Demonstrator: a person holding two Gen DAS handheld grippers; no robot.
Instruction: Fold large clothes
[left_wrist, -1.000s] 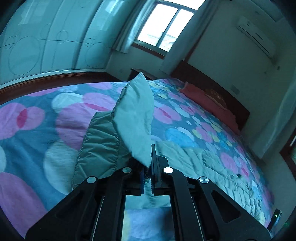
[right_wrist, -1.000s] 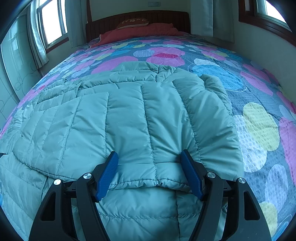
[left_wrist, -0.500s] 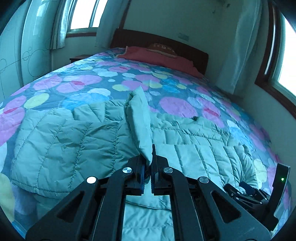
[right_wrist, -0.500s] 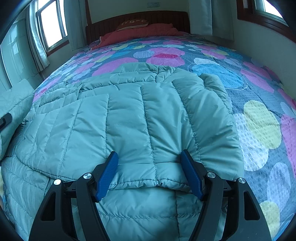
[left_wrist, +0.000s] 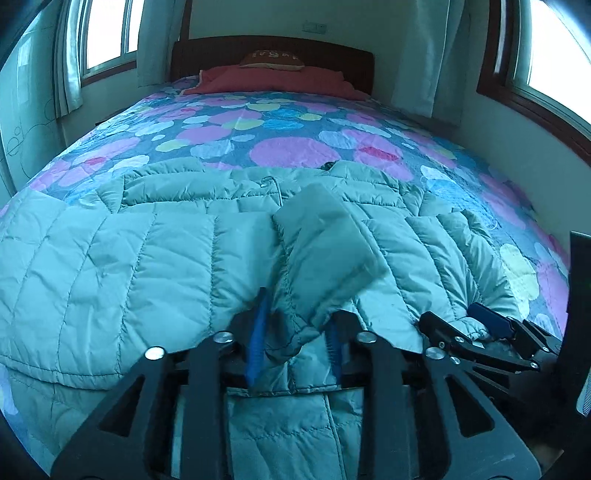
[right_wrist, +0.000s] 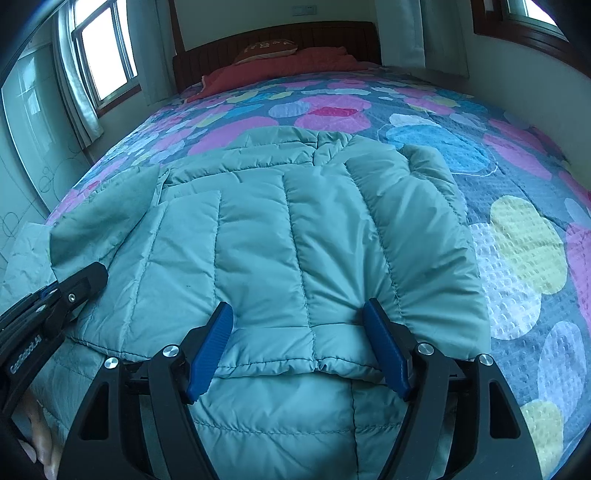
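A large teal quilted puffer jacket (left_wrist: 155, 266) lies spread on the bed; it fills the middle of the right wrist view (right_wrist: 295, 258) too. My left gripper (left_wrist: 295, 343) is open, its blue pads apart, and the sleeve end (left_wrist: 325, 236) lies loose between them on top of the jacket. My right gripper (right_wrist: 299, 343) is open, its pads resting on either side of a folded jacket panel near the hem. The right gripper shows in the left wrist view (left_wrist: 487, 332), and the left gripper shows in the right wrist view (right_wrist: 70, 284).
The bed has a bedspread (left_wrist: 295, 147) with coloured circles, a red pillow (left_wrist: 273, 79) and a dark wooden headboard (left_wrist: 273, 51) at the far end. Windows with curtains stand on both sides (right_wrist: 103, 62). A wall runs close along the bed's right side.
My left gripper swung right over the jacket, lowered the sleeve onto it and opened, letting the sleeve go. My right gripper stayed in place, open.
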